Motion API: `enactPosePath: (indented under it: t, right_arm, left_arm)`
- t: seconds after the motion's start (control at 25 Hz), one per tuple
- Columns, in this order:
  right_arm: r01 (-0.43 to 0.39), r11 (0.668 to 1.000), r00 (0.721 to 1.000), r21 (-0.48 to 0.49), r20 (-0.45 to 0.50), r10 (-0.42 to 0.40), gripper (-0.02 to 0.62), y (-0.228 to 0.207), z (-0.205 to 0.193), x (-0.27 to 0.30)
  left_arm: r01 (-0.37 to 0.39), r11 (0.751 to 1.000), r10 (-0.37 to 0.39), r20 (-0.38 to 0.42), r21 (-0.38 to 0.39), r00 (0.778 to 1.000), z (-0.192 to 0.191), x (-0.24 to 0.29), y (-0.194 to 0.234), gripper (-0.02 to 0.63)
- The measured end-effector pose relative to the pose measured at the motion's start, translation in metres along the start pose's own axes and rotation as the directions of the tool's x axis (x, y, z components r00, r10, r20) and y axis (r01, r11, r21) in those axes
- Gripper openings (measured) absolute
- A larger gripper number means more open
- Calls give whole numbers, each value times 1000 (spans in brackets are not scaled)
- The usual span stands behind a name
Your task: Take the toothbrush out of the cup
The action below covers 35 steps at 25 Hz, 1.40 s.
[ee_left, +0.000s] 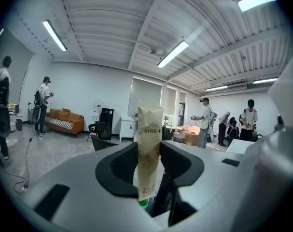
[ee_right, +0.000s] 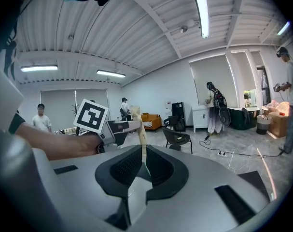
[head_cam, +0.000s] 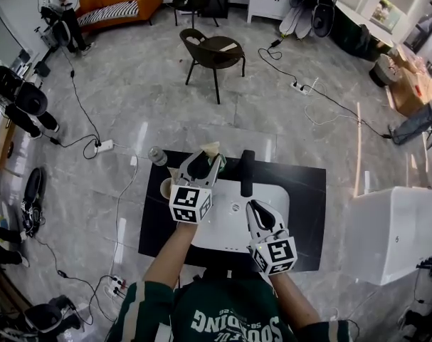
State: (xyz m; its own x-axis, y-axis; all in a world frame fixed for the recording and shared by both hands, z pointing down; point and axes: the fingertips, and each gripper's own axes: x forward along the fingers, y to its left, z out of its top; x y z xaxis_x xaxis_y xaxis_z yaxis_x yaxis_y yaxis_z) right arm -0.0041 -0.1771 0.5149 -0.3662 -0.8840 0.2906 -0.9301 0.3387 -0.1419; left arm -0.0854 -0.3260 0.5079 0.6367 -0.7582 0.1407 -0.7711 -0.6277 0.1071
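Observation:
A toothbrush in a beige paper wrapper (ee_left: 150,144) stands upright between the jaws of my left gripper (ee_left: 150,166), which is shut on it. In the head view the left gripper (head_cam: 203,164) holds the wrapped toothbrush (head_cam: 211,149) above the counter's left part, up and to the right of the tan cup (head_cam: 165,188). My marker cube partly hides the cup. My right gripper (head_cam: 257,212) hovers over the white sink, its jaws a little apart with nothing in them. The right gripper view shows the toothbrush (ee_right: 141,138) beyond the right gripper (ee_right: 142,172).
The white sink (head_cam: 223,237) sits in a black counter (head_cam: 304,191) with a black faucet (head_cam: 247,171) behind it. A small can (head_cam: 157,156) stands at the counter's far left corner. A white box (head_cam: 397,234) is on the right. A chair (head_cam: 214,54) and floor cables lie beyond.

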Motion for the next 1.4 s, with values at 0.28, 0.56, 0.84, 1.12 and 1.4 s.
enactPosePath:
  t: [0.28, 0.56, 0.84, 1.12, 1.4]
  right_arm:
    - [-13, 1000, 1000, -5, 6, 13, 43, 16, -1, -4]
    - [-15, 1000, 1000, -6, 4, 15, 43, 27, -5, -10]
    - [23, 1000, 1000, -5, 18, -23, 43, 26, -6, -24]
    - [109, 994, 994, 13, 29, -110, 43, 23, -12, -56]
    - [183, 983, 983, 33, 29, -184, 43, 13, -22, -92]
  left_arm:
    - [11, 1000, -11, -15, -3, 1000, -7, -19, -4, 152]
    - [21, 1000, -21, -28, -15, 999, -10, -36, -9, 150]
    - [53, 998, -54, -38, -29, 998, -14, -53, -25, 149]
    - [144, 989, -145, -53, -32, 988, -17, -69, -59, 149]
    - [240, 970, -243, -69, -41, 968, -20, -77, -108, 149]
